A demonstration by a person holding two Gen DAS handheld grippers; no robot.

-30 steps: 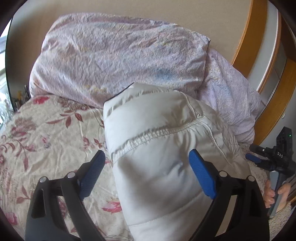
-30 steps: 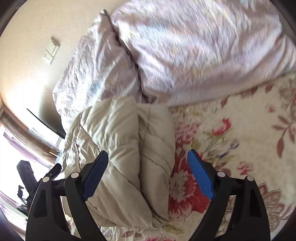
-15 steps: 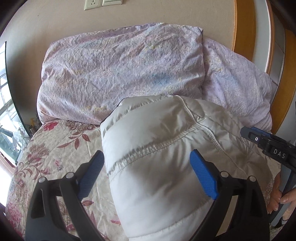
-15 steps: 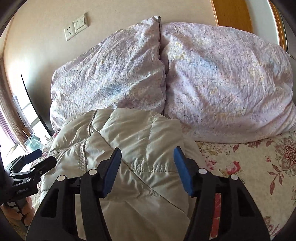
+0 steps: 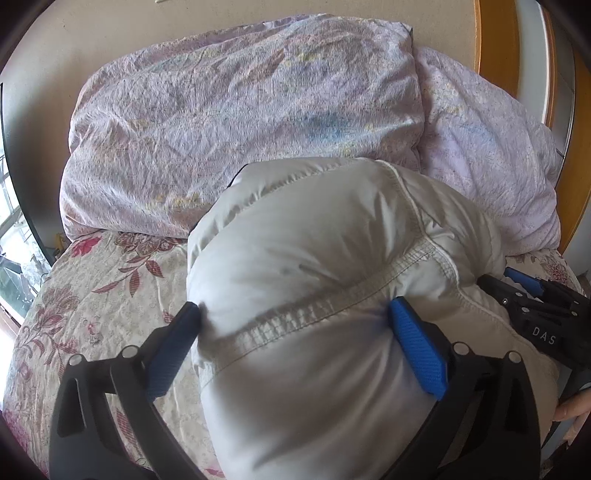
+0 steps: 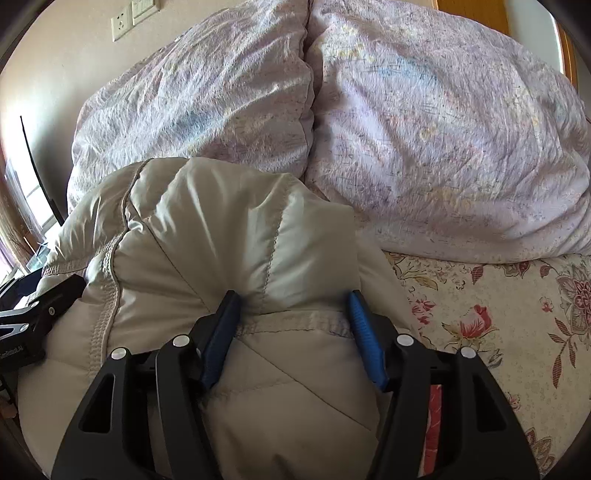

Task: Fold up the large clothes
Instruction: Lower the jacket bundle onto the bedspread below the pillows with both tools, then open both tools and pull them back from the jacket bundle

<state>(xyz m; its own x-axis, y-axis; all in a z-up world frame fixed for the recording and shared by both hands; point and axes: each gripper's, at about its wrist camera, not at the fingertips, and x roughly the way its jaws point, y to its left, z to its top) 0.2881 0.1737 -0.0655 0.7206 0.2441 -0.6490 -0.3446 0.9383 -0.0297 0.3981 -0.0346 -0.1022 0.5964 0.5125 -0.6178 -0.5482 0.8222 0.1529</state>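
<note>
A puffy off-white down jacket (image 5: 314, 240) lies bunched on the flowered bedspread (image 5: 92, 314), just in front of the pillows. My left gripper (image 5: 295, 308) straddles the jacket's near bulge; its jaws are opening wide and the padding swells up between the blue pads and touches both. In the right wrist view the same jacket (image 6: 221, 229) fills the lower middle. My right gripper (image 6: 292, 295) is shut on a thick fold of it by a stitched seam, its pads sunk into the fabric. Each gripper's black body shows at the edge of the other's view.
Two crumpled lilac pillows (image 5: 240, 122) (image 5: 491, 155) lean on the beige wall behind the jacket. A wooden frame (image 5: 495, 44) stands at the back right. A hand (image 5: 572, 410) holds the right gripper's handle. A wall socket (image 6: 122, 24) sits upper left.
Both grippers have moved in and down onto the jacket. The right gripper swung from beside the jacket onto it and narrowed on a fold. The left jaws now press into its bulge.
</note>
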